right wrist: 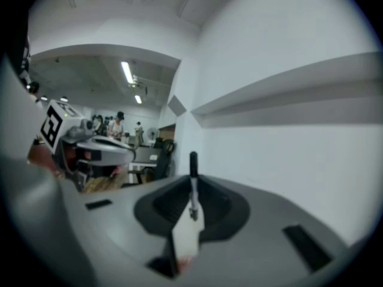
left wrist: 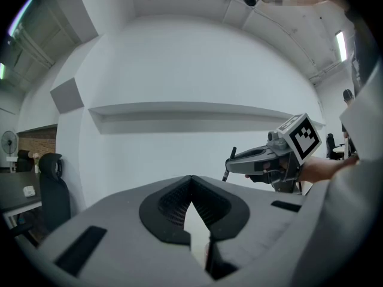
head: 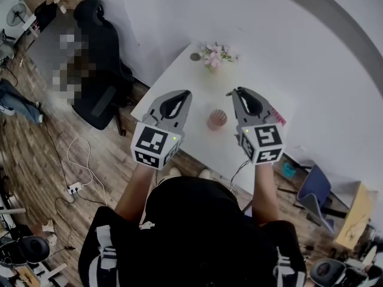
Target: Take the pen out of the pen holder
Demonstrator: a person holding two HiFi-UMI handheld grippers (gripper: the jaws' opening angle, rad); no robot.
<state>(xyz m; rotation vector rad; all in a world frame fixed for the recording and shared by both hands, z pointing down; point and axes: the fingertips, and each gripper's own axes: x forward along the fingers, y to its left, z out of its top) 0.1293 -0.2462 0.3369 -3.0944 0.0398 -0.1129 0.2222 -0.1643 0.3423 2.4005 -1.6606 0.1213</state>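
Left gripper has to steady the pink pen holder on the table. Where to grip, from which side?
Best grip the pen holder across its wall just below the rim, coming down from its left with the left gripper, jaws opened first. It stands upright, mouth up, round and narrow, and the right gripper, shut on the pen, hangs to its right.

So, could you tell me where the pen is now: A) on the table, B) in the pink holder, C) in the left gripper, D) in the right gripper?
D: the right gripper is shut on the pen, clear of the pen holder.
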